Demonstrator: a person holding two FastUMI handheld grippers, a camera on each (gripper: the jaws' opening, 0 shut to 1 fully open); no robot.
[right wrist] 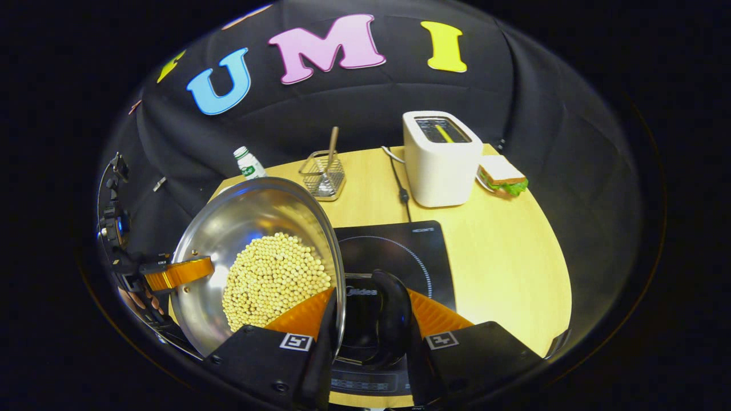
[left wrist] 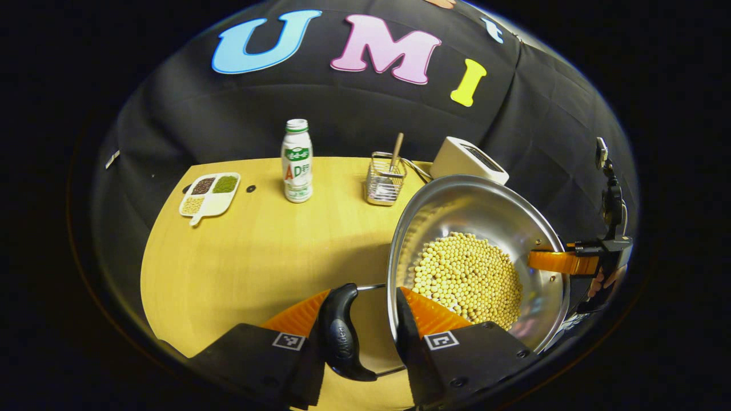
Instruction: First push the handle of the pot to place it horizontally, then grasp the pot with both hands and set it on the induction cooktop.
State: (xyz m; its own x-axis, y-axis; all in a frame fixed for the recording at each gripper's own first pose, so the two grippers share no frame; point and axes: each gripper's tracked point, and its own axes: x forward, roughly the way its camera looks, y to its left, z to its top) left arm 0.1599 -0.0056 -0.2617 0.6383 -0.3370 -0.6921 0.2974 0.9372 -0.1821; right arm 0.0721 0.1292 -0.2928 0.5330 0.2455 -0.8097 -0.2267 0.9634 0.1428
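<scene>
A steel pot (left wrist: pixel 474 211) holding soybeans (left wrist: pixel 468 274) hangs between both grippers and looks raised off the wooden table (left wrist: pixel 257 257). My left gripper (left wrist: pixel 365 297) is shut on the pot's near side: one orange finger is inside the rim, the other outside the black side handle (left wrist: pixel 342 331). At the far rim the right gripper (left wrist: pixel 562 261) clamps the opposite side. In the right gripper view, my right gripper (right wrist: pixel 371 297) is shut on the pot (right wrist: pixel 245 217) across its rim and black handle (right wrist: pixel 380 319). The black induction cooktop (right wrist: pixel 400 251) lies just right of the pot, below that handle. The left gripper (right wrist: pixel 180 273) holds the far rim.
A white toaster (right wrist: pixel 442 160) with its cord (right wrist: pixel 400 182) stands behind the cooktop, a sandwich (right wrist: pixel 502 177) to its right. A wire basket with a wooden stick (left wrist: pixel 385 182), a milk bottle (left wrist: pixel 297 162) and a divided grain tray (left wrist: pixel 208 194) sit along the back of the table.
</scene>
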